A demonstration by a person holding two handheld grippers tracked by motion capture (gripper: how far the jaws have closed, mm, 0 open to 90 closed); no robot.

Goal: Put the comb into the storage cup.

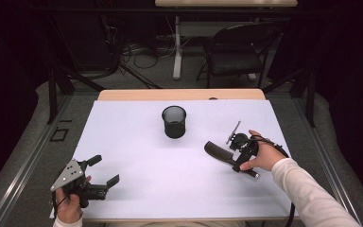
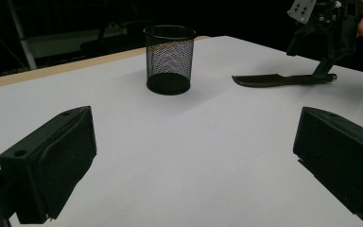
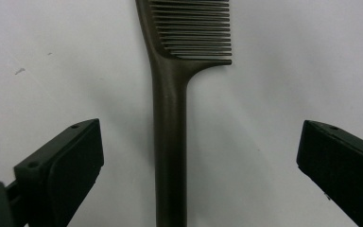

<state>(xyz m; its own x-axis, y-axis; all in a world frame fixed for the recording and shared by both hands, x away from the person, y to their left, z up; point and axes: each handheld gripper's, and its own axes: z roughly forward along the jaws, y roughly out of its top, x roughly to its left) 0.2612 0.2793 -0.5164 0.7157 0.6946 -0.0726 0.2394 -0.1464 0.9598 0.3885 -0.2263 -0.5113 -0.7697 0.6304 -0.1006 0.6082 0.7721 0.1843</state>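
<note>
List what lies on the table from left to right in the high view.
left gripper → mesh cup → comb → right gripper, standing over the comb's handle with its fingers spread.

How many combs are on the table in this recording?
1. The dark brown plastic comb lies flat on the white table, right of the black mesh cup, its handle between the open right gripper fingers.
</note>
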